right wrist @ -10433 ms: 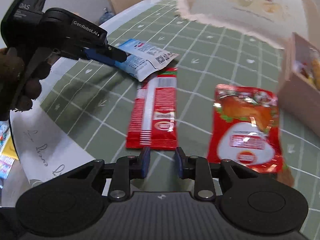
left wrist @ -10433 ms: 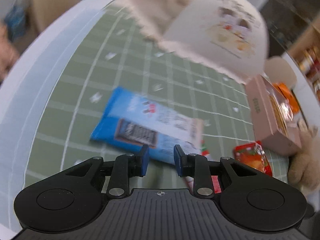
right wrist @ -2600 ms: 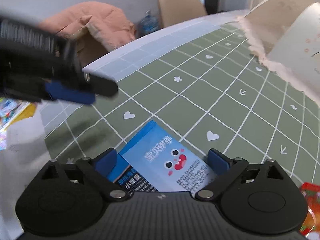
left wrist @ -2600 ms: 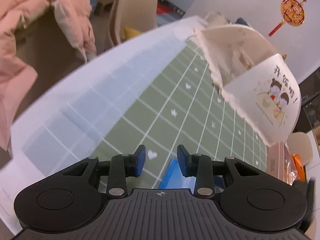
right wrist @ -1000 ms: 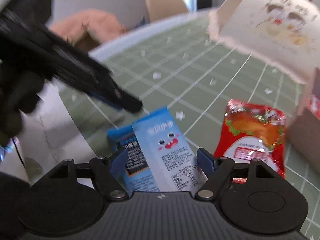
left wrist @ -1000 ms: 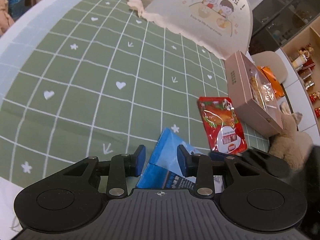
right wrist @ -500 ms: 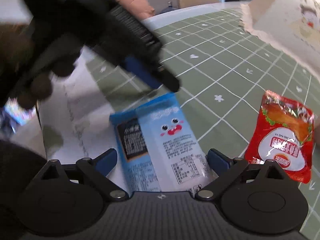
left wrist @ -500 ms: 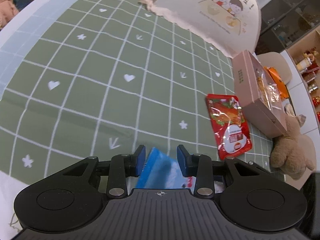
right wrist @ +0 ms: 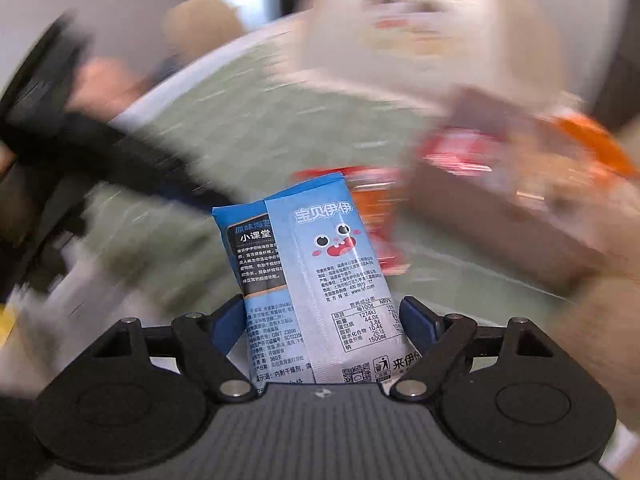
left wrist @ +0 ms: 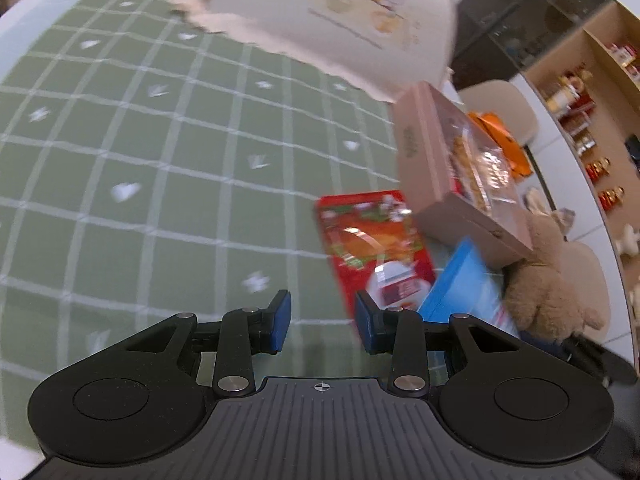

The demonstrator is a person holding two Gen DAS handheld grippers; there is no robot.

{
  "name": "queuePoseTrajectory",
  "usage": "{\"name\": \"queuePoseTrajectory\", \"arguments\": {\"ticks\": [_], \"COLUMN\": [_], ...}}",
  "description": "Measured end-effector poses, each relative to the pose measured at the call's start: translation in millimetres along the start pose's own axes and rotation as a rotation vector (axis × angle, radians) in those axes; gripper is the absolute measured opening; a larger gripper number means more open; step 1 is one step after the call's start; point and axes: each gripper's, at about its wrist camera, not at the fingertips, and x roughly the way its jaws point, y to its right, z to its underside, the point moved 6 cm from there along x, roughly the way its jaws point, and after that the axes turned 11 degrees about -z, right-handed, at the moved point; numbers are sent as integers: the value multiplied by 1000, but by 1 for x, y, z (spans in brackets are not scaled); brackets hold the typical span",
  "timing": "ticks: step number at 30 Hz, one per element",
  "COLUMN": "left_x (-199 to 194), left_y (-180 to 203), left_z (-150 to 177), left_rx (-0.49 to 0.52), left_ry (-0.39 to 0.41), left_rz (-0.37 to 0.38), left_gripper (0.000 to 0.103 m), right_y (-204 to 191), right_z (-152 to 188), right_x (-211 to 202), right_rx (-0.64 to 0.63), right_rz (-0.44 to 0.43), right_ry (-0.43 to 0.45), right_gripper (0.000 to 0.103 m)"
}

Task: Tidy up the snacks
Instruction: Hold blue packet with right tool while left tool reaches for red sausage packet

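My right gripper (right wrist: 322,320) is shut on the blue snack packet (right wrist: 320,272), which stands between its two blue pads and is lifted off the table; the packet also shows in the left wrist view (left wrist: 464,284), near the pink box. My left gripper (left wrist: 323,322) is open and empty, low over the green checked cloth (left wrist: 160,184). A red snack packet (left wrist: 372,240) lies flat on the cloth just ahead and right of it. The pink cardboard box (left wrist: 448,172) with snacks inside stands behind the red packet.
A white dome food cover (left wrist: 340,12) with a cartoon stands at the back of the table. A plush toy (left wrist: 552,280) sits right of the box. An orange bag (left wrist: 496,140) lies behind the box. The right wrist view is blurred with motion.
My right gripper has lifted the blue packet and swung it right, toward the pink box. My left gripper has turned right, so the red packet now lies nearer its fingers.
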Motion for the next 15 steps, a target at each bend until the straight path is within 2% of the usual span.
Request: {"name": "queuePoseTrajectory", "arguments": {"ticks": [2,4,6,8,12,15], "left_x": [2,3,1,-3,-12,-15], "left_y": [13,19,15,6,-12,-8], "left_z": [-3,-2,1,3,-2,-6], "left_rx": [21,33,25,21,45,89], "left_ry": [14,23,22,23,42,61], "left_rz": [15,15,6,-14,-91,-116], "left_gripper": [39,39,39,39,39,39], "right_y": [30,54,60,47,-3,-7], "right_z": [-2,-4,-3,-7,-10,-3], "right_x": [3,22,46,64,82,83], "right_rx": [86,153,172,133,90,129], "right_rz": [127,210,204,190,-1,43], "right_ry": [8,-16,-66,-86,-115,-106], "right_gripper": [83,83,81,81,81,81]}}
